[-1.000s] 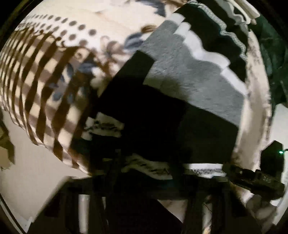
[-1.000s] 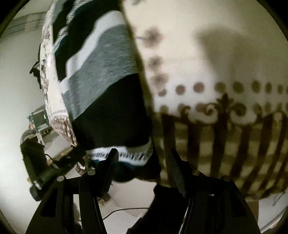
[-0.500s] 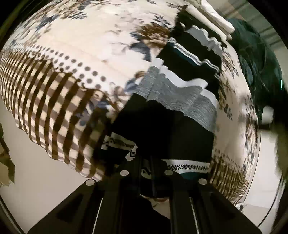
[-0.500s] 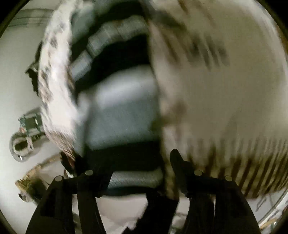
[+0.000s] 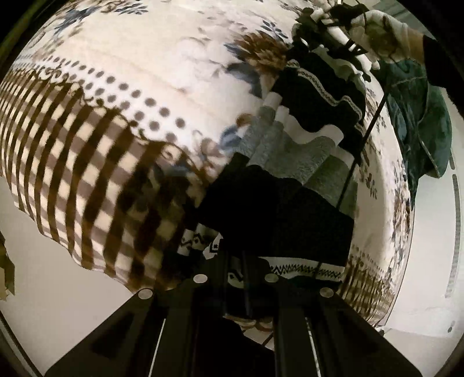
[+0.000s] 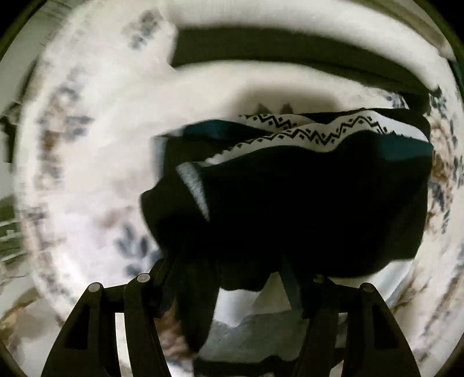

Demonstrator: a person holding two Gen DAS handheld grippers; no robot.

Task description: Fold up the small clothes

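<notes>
A knit garment (image 5: 290, 208) in black, grey and white bands lies stretched along a patterned bedspread (image 5: 121, 87). My left gripper (image 5: 235, 261) is shut on its near hem with the zigzag trim, at the bed's edge. At the far end of the garment, a gloved hand (image 5: 380, 34) holds my right gripper (image 5: 327, 26) over it. The right wrist view is blurred. It looks straight down on the garment (image 6: 304, 208), black with a white zigzag band. The right gripper (image 6: 235, 278) has its jaws apart and closing, with a black fold between them.
A dark green garment (image 5: 417, 121) hangs over the bed's right side. A thin cable (image 5: 362, 139) runs down from the right gripper across the knit. Pale floor (image 5: 43, 275) shows beyond the bed's edge. White bedding (image 6: 261, 75) lies past the garment's end.
My right gripper has swept quickly from the near hem at the bed's edge to the garment's far end. My left gripper has risen a little with the hem held.
</notes>
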